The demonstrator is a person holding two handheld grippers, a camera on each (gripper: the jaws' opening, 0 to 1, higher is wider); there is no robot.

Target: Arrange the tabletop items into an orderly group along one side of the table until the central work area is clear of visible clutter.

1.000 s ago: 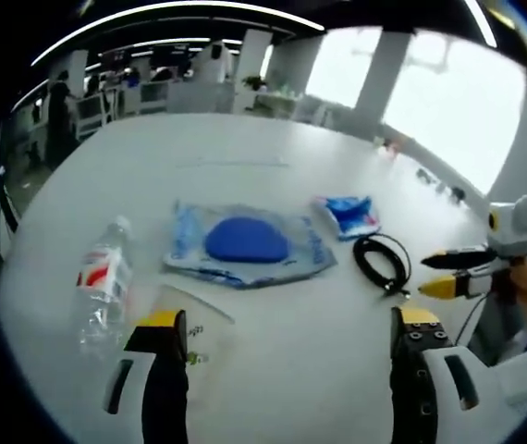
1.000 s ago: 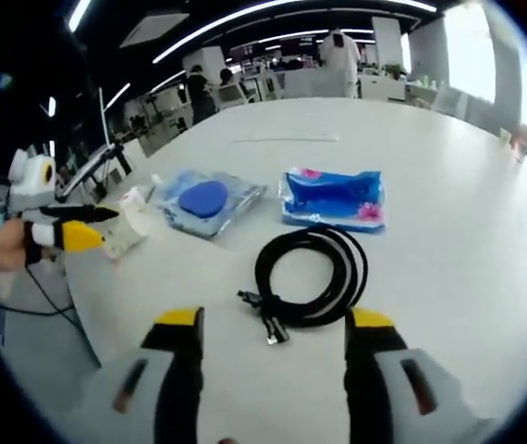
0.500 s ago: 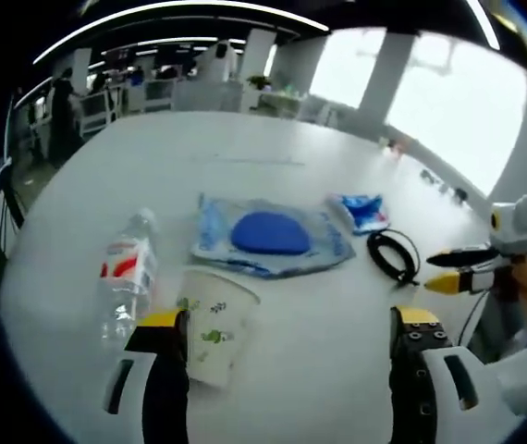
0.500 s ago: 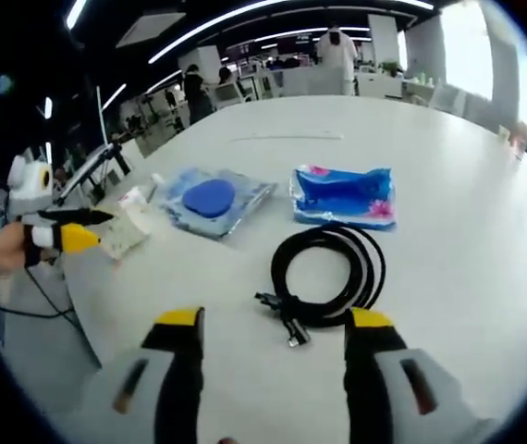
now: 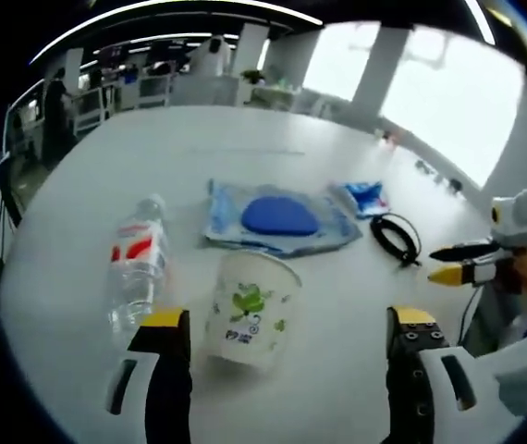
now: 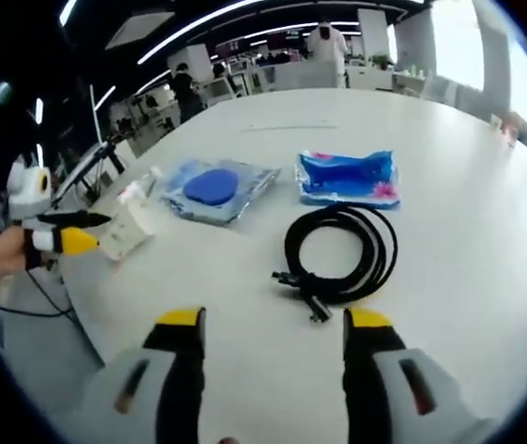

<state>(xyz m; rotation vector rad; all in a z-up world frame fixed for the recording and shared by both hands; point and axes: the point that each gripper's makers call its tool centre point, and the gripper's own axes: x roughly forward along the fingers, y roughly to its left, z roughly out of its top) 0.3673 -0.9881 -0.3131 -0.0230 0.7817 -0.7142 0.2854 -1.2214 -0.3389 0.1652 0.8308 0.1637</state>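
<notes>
A white paper cup (image 5: 251, 311) with a green print stands upright on the white table (image 5: 79, 176). It is just ahead of my left gripper (image 5: 282, 324), whose jaws are open and wide of it. To the cup's left a clear water bottle (image 5: 138, 270) with a red label lies on its side. Behind them are a blue pad in a clear bag (image 5: 278, 217), a blue tissue pack (image 5: 363, 196) and a coiled black cable (image 5: 393, 239). My right gripper (image 6: 273, 319) is open and empty, with the cable (image 6: 339, 254) close in front. The tissue pack (image 6: 347, 178) and the bagged pad (image 6: 213, 190) lie beyond it.
The right gripper (image 5: 471, 264), held in a hand, hovers off the table's right edge. The left gripper (image 6: 60, 236) sits at the table's left edge beside the cup (image 6: 129, 227). Beyond the table are office desks and people, with bright windows to the right.
The left gripper view has drawn back and shifted, so the cup now shows whole between its jaws. The right gripper view has drifted slightly left of the cable. The items themselves lie where they were.
</notes>
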